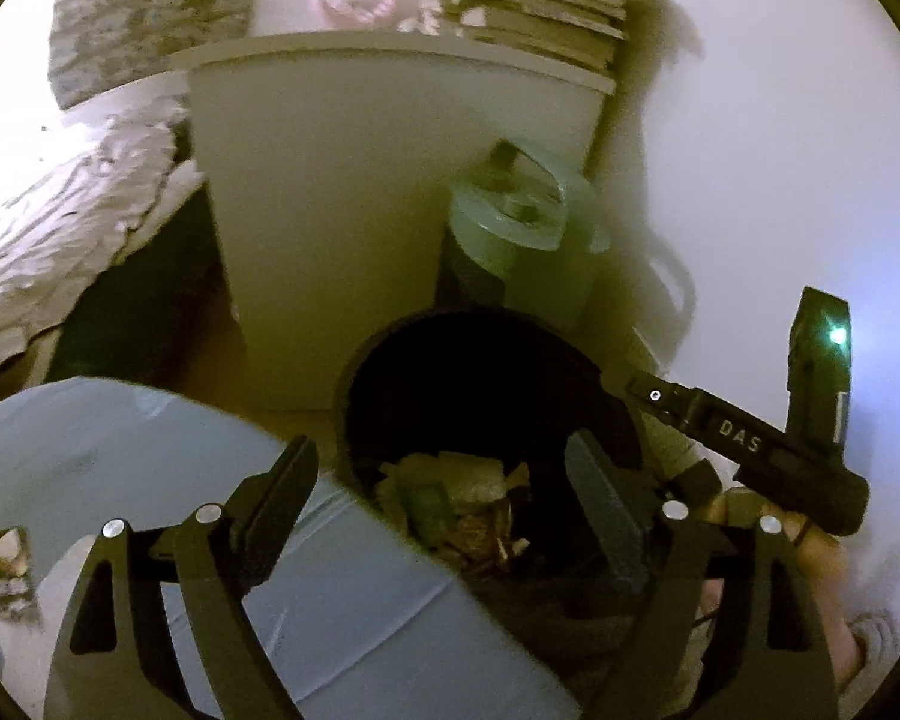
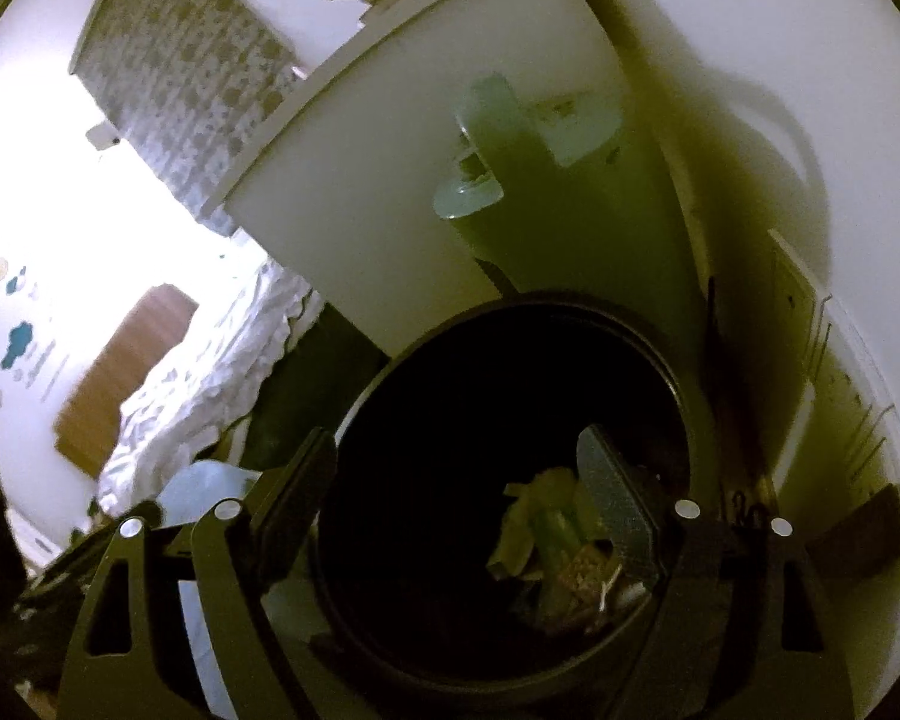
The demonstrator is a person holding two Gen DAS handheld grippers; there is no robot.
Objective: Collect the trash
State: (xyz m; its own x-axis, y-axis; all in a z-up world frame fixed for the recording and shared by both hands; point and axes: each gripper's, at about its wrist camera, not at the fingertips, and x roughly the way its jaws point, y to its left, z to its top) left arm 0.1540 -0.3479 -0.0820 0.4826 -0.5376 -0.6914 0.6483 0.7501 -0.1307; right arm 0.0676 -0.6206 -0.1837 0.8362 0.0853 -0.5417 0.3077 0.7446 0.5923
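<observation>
Your left gripper point(image 1: 450, 480) and right gripper point(image 2: 456, 480) both hang spread and empty over the black bin point(image 2: 354, 420). The bin holds crumpled trash point(image 1: 462, 510). A green jug point(image 1: 510, 228) stands just behind the bin.

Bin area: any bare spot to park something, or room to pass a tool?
Free: the light blue surface left of the black bin, bordered by a small wrapper at its left edge. Crowded: bin bottom holds trash; a green container and the white cabinet close in behind.
</observation>
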